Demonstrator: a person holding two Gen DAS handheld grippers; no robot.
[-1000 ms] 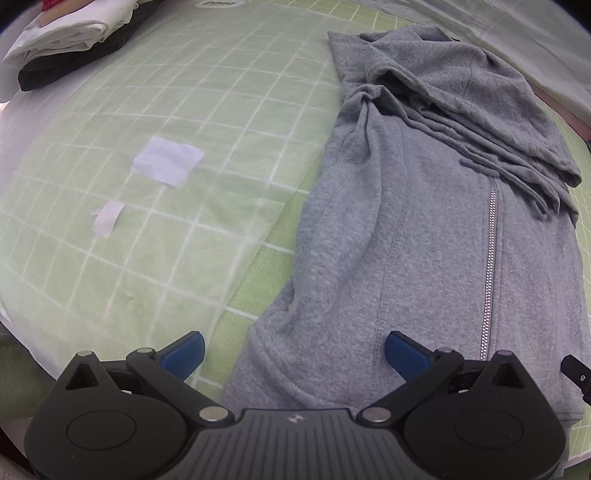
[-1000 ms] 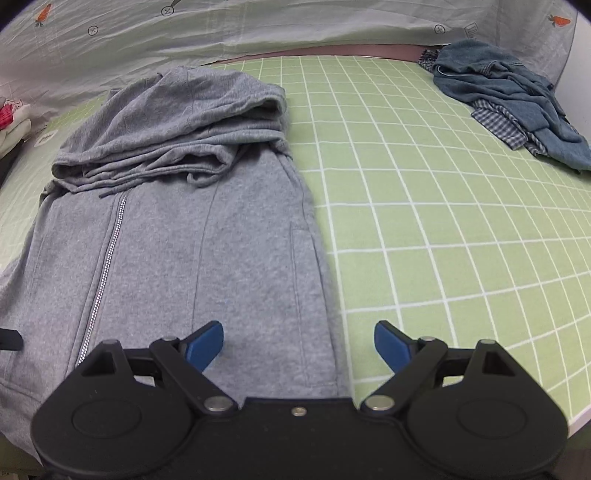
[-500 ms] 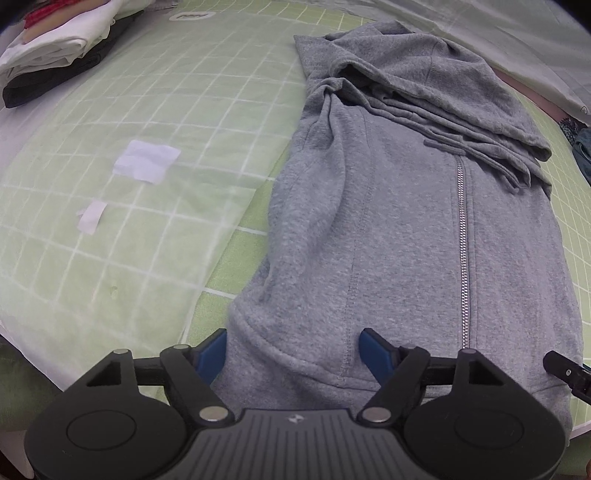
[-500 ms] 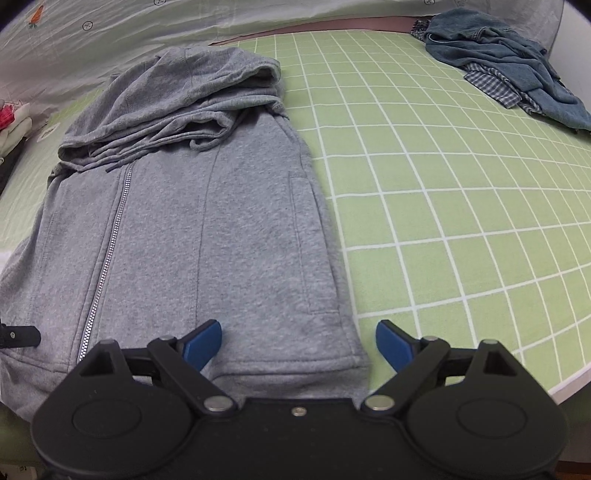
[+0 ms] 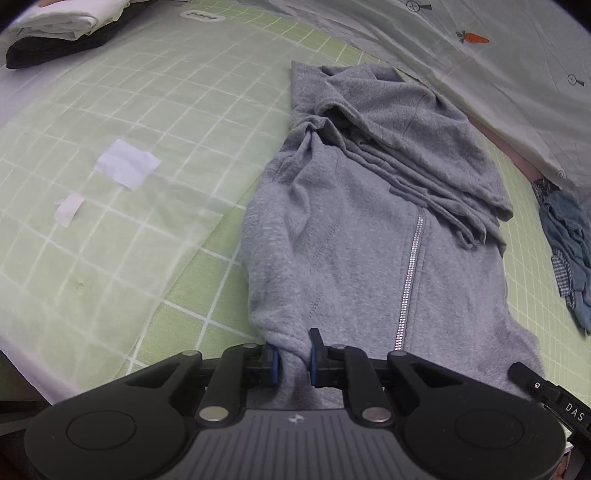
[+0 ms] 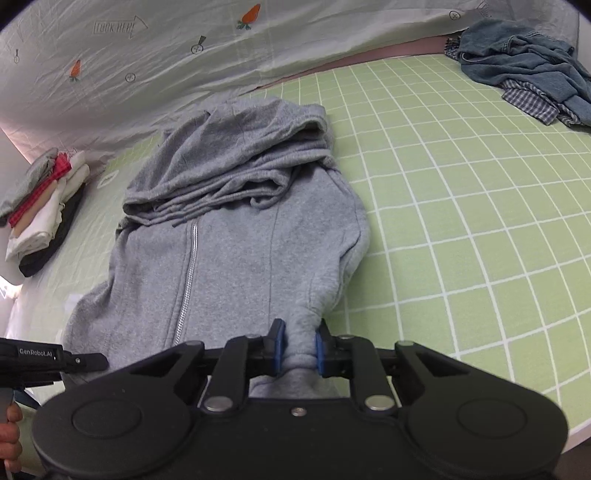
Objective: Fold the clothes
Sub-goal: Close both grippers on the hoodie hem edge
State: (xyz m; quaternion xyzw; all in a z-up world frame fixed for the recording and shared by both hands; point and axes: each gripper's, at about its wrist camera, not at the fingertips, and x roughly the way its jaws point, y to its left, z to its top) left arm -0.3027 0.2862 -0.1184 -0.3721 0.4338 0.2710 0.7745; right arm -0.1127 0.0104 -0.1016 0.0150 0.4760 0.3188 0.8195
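Two hand-held grippers were on the hem at once. From the left wrist view, the left hand-held gripper (image 5: 293,360) had its jaws closing, with the blue pads (image 5: 274,363) already pinching a bunched corner of the grey hoodie (image 5: 369,236) at its near left edge. The garment lay lengthwise on the green gridded worktop (image 5: 207,321), zipper (image 5: 410,273) up the middle, hood and sleeves gathered in a rumpled heap at the far end. A translucent sheet (image 5: 92,155) with white paper scraps covered the worktop to the left, and folded laundry (image 5: 62,26) sat at the far corner.

Over to the right wrist view: the right hand-held gripper (image 6: 298,350) was likewise closing, a wad of the hoodie's (image 6: 236,258) near right hem corner caught between its pads. That corner looked drawn up off the worktop (image 6: 461,240). A folded stack (image 6: 44,206) waited far left, and a pile of denim and checked clothes (image 6: 524,70) sat unfolded far right.

By my reading, the fold was only beginning: sides appeared tucked in, both bottom corners gripped, but the hem had not been carried toward the hood, and the denim pile remained untouched.
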